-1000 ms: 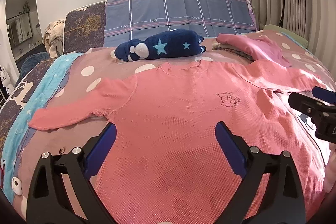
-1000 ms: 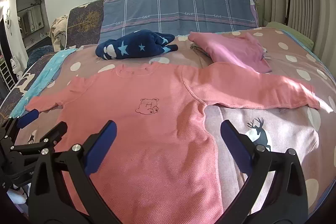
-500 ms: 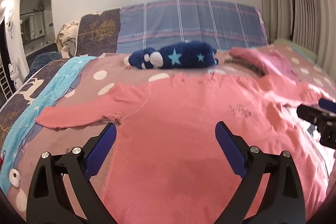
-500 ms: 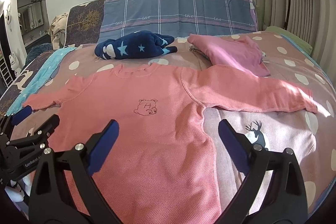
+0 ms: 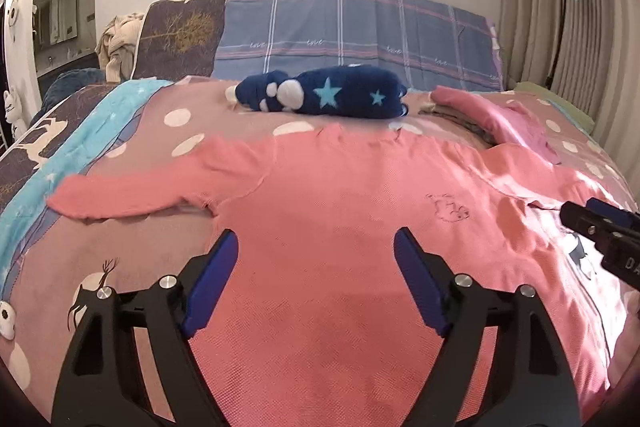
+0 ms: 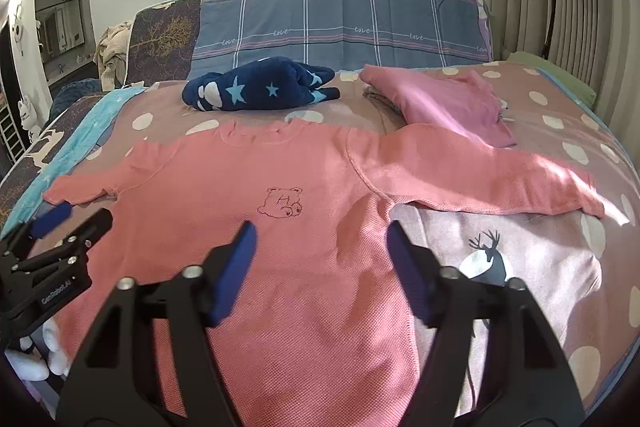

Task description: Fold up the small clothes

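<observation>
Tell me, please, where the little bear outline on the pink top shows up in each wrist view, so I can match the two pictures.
Left wrist view: the bear outline sits right of centre, beyond the right blue finger.
Right wrist view: the bear outline sits left of centre, just beyond the left blue finger.
Shared landmark: the navy star-print garment lies beyond the pink top's collar in both.

**Layout of garments on the bed**

The shirt (image 6: 288,227) lies flat at frame centre on the bedspread (image 6: 540,267), sleeves spread left and right. Behind it, upper centre, lies the rolled garment (image 6: 260,87); to that garment's right, the folded garment (image 6: 448,103). The pillow (image 6: 340,19) stands behind both. The left gripper (image 6: 56,227) sits at the left edge; the right gripper (image 6: 320,259) at lower centre.
</observation>
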Action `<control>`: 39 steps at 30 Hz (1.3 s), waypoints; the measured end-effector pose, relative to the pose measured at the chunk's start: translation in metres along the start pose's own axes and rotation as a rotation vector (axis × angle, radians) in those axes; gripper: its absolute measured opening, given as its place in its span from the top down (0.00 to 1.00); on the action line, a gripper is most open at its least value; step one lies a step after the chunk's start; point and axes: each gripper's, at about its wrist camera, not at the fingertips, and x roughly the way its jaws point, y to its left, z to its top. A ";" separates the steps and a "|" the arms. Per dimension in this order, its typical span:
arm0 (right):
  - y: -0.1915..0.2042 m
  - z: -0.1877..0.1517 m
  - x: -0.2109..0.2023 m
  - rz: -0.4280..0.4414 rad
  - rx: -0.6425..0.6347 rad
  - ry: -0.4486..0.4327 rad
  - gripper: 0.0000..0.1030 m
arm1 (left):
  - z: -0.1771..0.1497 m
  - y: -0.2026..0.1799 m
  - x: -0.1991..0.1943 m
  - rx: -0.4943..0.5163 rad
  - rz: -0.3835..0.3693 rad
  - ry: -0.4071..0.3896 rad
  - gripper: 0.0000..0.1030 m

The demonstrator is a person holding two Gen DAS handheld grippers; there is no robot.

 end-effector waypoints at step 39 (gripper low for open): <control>-0.029 -0.010 0.041 0.016 0.053 0.117 0.39 | -0.028 0.338 0.102 -1.104 0.028 0.141 0.31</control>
